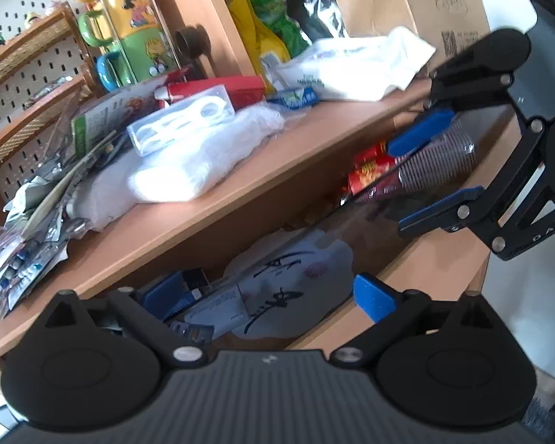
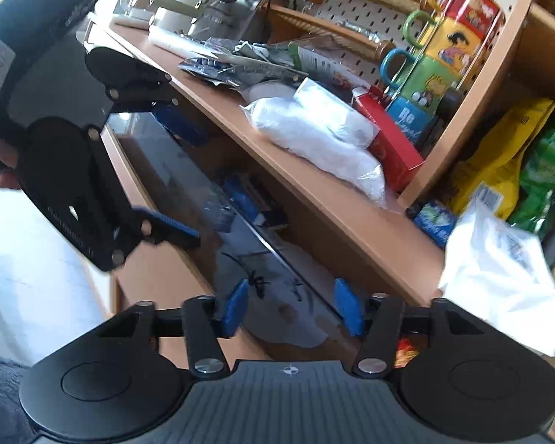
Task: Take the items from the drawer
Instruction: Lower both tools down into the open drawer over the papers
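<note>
The wooden drawer [image 1: 418, 259] under the desk top stands pulled out. It holds a white bag with black writing [image 1: 296, 288], blue boxes [image 1: 174, 292], red packets [image 1: 370, 170] and a stack of clear cups [image 1: 436, 159]. My left gripper [image 1: 270, 296] is open above the drawer's near part. My right gripper [image 1: 429, 170] shows at the right, open, its blue fingers around the cup stack without clearly touching it. In the right wrist view my right gripper [image 2: 292, 307] is open over the white bag [image 2: 292, 296], and the left gripper [image 2: 181, 177] is open over the drawer's far end.
The desk top [image 1: 188, 222] carries white plastic-wrapped bundles [image 1: 203, 159], a red box [image 1: 218, 92], foil packets [image 1: 37, 222], a white cloth [image 1: 355, 63] and stacked cartoon mugs [image 1: 133, 22]. Snack bags [image 2: 499, 170] fill a shelf. A coffee machine [image 2: 225, 3] stands at the desk's far end.
</note>
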